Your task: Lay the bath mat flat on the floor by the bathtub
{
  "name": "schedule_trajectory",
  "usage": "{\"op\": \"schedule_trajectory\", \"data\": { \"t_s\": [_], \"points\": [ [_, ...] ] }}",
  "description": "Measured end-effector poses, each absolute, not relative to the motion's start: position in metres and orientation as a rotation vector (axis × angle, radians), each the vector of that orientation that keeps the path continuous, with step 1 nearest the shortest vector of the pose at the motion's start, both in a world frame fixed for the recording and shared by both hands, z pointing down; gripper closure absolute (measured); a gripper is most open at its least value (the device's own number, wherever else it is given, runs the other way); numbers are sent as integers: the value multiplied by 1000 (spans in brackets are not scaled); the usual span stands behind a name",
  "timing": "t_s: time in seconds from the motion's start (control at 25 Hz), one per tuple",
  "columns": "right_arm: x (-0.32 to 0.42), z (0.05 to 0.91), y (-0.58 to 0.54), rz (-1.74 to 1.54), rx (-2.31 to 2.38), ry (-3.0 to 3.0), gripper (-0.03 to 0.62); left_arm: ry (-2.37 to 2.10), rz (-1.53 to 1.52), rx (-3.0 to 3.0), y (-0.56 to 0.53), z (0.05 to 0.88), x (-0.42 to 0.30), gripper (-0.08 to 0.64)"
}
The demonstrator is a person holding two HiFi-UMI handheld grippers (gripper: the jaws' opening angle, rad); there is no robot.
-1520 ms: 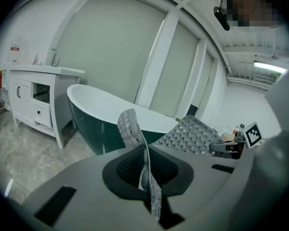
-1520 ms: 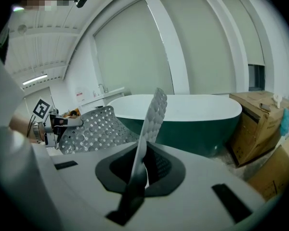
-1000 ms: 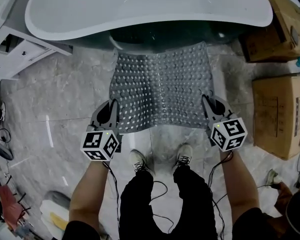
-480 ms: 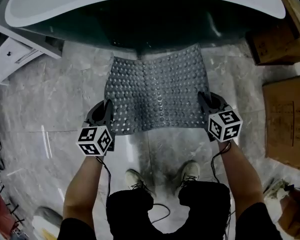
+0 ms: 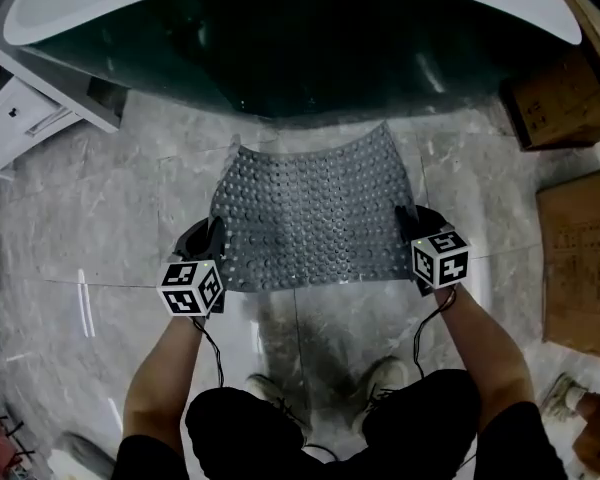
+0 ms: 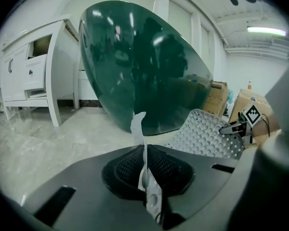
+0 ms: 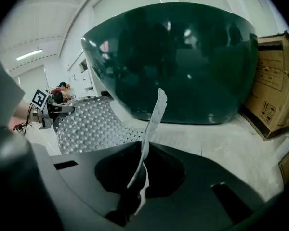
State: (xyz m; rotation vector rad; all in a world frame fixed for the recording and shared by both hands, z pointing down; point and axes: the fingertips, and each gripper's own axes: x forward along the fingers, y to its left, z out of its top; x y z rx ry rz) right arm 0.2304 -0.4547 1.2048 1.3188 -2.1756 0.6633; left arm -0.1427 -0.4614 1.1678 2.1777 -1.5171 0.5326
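Note:
The grey perforated bath mat [image 5: 315, 213] stretches over the marble floor in front of the dark green bathtub [image 5: 300, 58]. Its far edge lies near the tub's base, slightly curled at the corners. My left gripper [image 5: 216, 236] is shut on the mat's near left corner. My right gripper [image 5: 406, 220] is shut on the near right corner. In the left gripper view a thin mat edge [image 6: 143, 153] stands pinched between the jaws, with the mat [image 6: 207, 137] spreading rightward. The right gripper view shows the same: a mat edge [image 7: 150, 129] clamped, and the mat [image 7: 86, 126] running off to the left.
A white cabinet [image 5: 25, 108] stands at the left beside the tub. Cardboard boxes [image 5: 580, 258] line the right side. The person's shoes [image 5: 380, 378] are on the floor just behind the mat's near edge.
Both grippers have drawn back from the tub and come lower with the mat. The mat now looks flatter and its far edge sits clear of the tub's base.

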Motion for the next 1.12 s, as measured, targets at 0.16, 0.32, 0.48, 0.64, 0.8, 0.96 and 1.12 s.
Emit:
{"op": "schedule_trajectory", "data": {
  "t_s": [0.16,0.32,0.48,0.64,0.8,0.96,1.12],
  "points": [
    [250,1231,-456,702,1324,-2110,560,-1546,559,2134,-463,1190,-161,520],
    [265,1253,-457,792,1360,-2055,560,-1585,599,2052,-459,1210,-180,518],
    [274,1267,-457,811,1365,-2015,558,-1619,657,2007,-461,1223,-189,518],
    [285,1282,-458,818,1374,-1966,554,-1645,707,1952,-464,1236,-196,520],
    [307,1292,-460,817,1419,-1883,484,-1682,761,1895,-463,1248,-204,520],
    [323,1291,-463,829,1487,-1850,462,-1714,802,1880,-463,1253,-208,518],
    [313,1288,-465,797,1467,-1899,493,-1736,796,1917,-465,1250,-201,518]
  ]
}}
